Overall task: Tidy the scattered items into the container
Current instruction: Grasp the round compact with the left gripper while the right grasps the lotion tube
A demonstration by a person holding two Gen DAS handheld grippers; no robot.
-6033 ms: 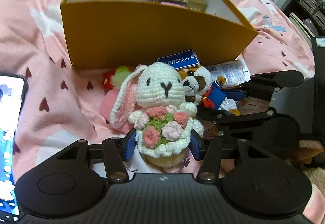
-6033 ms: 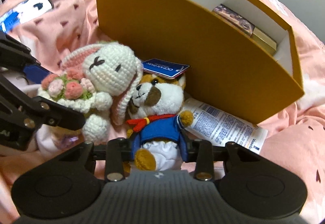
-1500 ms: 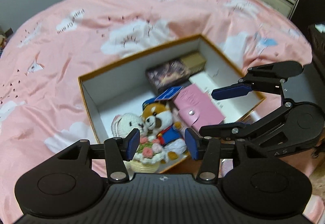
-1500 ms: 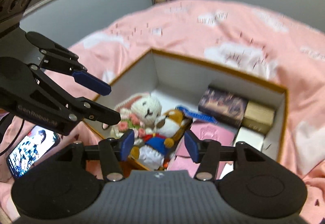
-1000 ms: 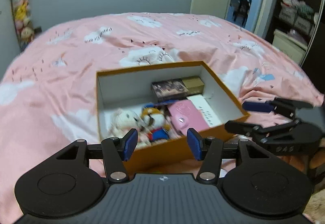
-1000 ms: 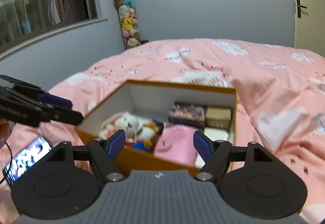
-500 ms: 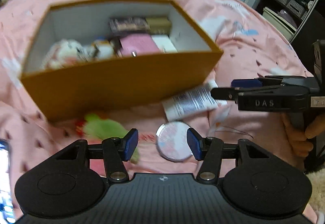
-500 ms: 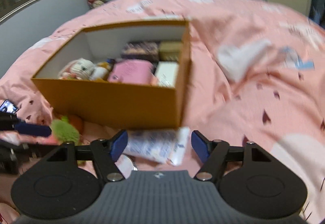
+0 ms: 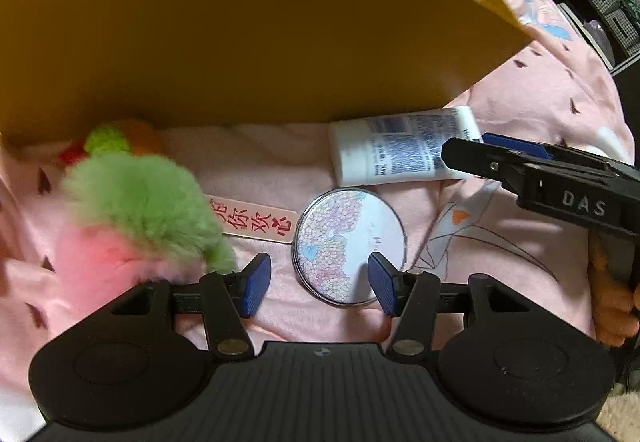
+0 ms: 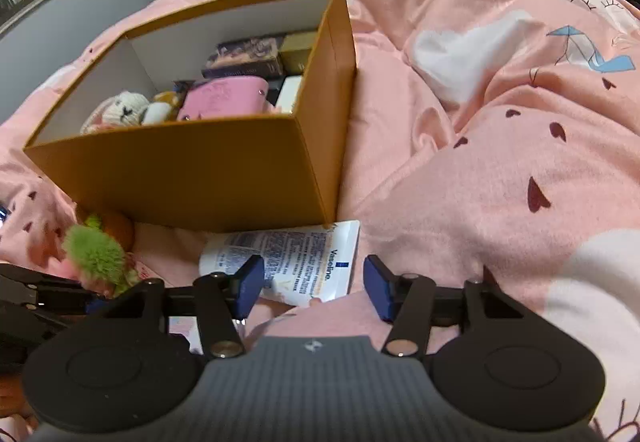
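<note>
Box (image 10: 192, 169), orange, on pink bedding (image 10: 500, 169), holding plush rabbit (image 10: 120, 107) and pink wallet (image 10: 224, 97). Outside, against its front wall: lotion tube (image 10: 288, 262), round mirror (image 9: 348, 242), fluffy green-pink toy (image 9: 136, 209). Left gripper (image 9: 318, 284) spread around mirror's near edge; right gripper (image 10: 312, 286) spread over tube.

I see the box (image 10: 192, 165) on the bedspread (image 10: 500, 181), with the bunny (image 10: 120, 107), a wallet (image 10: 224, 97) and smaller boxes (image 10: 248, 57) inside. Before its near wall lies the tube (image 9: 400, 149), right of the round mirror (image 9: 348, 242). A tag (image 9: 256, 222) touches, I think, the mirror's left edge; the fluffy toy (image 9: 136, 209) lies further left.
</note>
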